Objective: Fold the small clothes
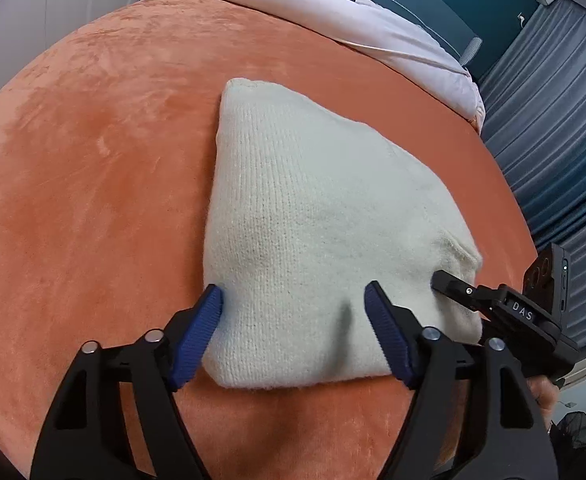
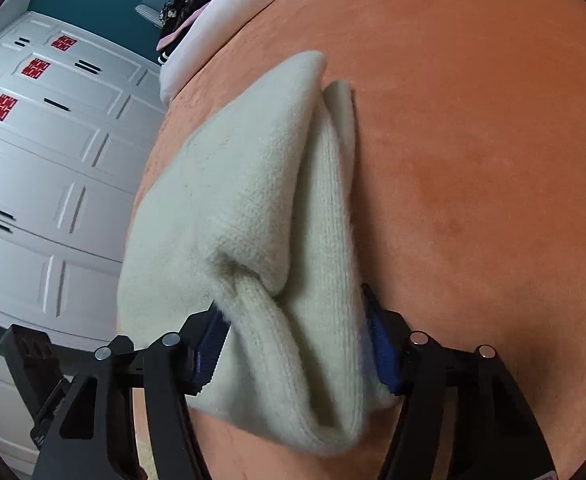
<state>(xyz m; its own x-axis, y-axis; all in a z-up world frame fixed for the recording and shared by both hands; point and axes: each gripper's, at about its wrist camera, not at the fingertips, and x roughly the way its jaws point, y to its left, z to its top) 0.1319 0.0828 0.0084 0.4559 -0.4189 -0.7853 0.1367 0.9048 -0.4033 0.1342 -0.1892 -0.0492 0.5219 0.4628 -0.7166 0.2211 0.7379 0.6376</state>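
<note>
We see the cream knit garment (image 1: pixel 317 216) already doubled over on the orange bed cover (image 1: pixel 93 160), its near edge bunched between both grippers' half-open jaws, so flattening or a last fold seems left.

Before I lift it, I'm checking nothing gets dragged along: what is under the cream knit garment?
The cream knit garment lies folded on the orange blanket, which shows all around it. Whatever sits directly beneath or between its layers is covered and cannot be seen.
</note>
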